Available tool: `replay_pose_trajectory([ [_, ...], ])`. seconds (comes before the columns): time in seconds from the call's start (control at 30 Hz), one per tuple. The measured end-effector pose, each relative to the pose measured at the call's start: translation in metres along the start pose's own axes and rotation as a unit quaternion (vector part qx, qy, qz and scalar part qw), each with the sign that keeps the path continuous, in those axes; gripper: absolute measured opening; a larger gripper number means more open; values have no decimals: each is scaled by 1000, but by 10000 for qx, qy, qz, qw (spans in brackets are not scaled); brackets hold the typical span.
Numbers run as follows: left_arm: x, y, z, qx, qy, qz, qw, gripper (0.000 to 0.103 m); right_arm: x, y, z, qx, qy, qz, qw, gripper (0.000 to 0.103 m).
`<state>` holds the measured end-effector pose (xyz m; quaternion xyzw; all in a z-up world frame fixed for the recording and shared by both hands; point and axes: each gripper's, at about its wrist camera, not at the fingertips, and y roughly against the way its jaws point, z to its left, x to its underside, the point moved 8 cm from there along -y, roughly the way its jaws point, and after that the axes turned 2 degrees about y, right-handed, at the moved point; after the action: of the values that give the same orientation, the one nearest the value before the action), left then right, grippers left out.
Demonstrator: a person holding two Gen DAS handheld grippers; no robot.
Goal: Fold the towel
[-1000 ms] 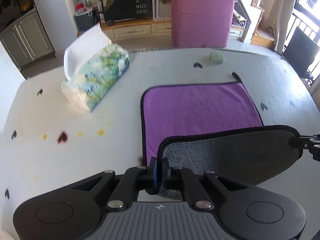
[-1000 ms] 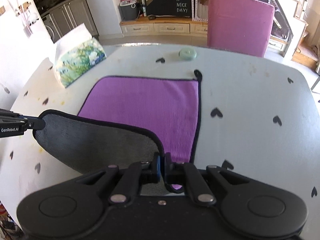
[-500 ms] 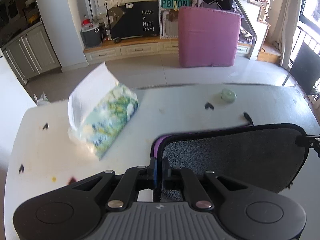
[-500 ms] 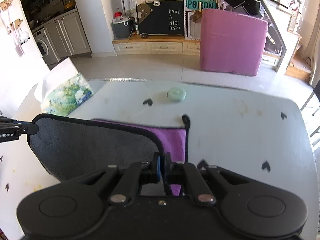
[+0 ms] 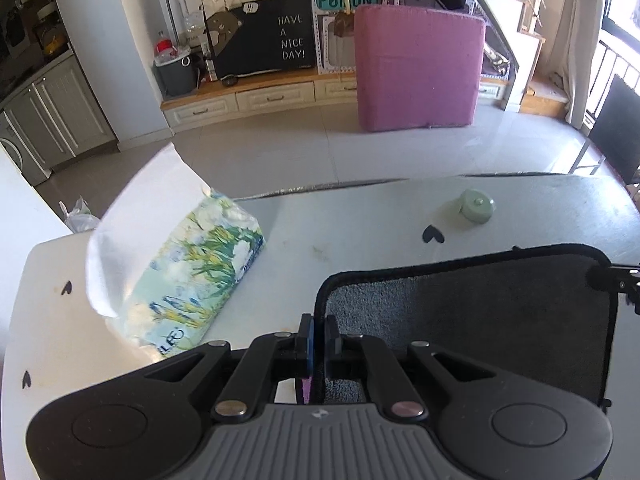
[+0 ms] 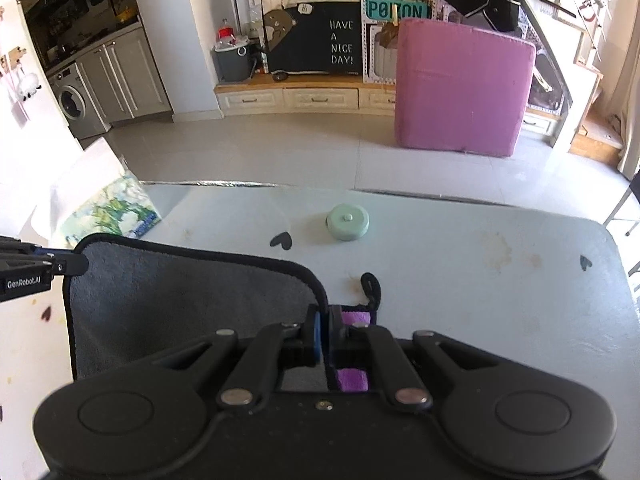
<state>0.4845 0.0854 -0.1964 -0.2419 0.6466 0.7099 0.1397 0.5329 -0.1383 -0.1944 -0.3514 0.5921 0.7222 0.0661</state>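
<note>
Left side: the tissue pack [image 5: 188, 276] lies on the white table [image 5: 360, 216], apart from the work. The left gripper [image 5: 319, 334] is pinched tight on the near-left corner of the towel [image 5: 460, 320], its black hem caught between the blue pads.

Change noted: a second ago the purple face lay open and flat ahead of the raised flap; now the grey underside covers nearly all of it, the carried edge having travelled forward toward the far edge. Only slivers of purple show, under each tool.

Centre: a small green round case [image 6: 347, 222] sits beyond the towel, not touched. The hanging loop [image 6: 371, 286] at the far-right corner lies exposed on the table.

Right side: the right gripper [image 6: 323, 334] is likewise clamped on the other carried corner.

Judgement: the first fold is nearly closed. What remains is to lower both corners onto the far corners and let go; uneven lowering would skew the edges.
</note>
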Motion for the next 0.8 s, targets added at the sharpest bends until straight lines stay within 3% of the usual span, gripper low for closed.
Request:
replay_pose_trajectory([
  [0.4,3,-52,5,-66,147,297,9994,6,2,-49,1,98,14,237,9997,4],
  [0.8,8,-78,9,-89,114,480,9987,9,10,-74,-9,119,-37,424,9990,4],
])
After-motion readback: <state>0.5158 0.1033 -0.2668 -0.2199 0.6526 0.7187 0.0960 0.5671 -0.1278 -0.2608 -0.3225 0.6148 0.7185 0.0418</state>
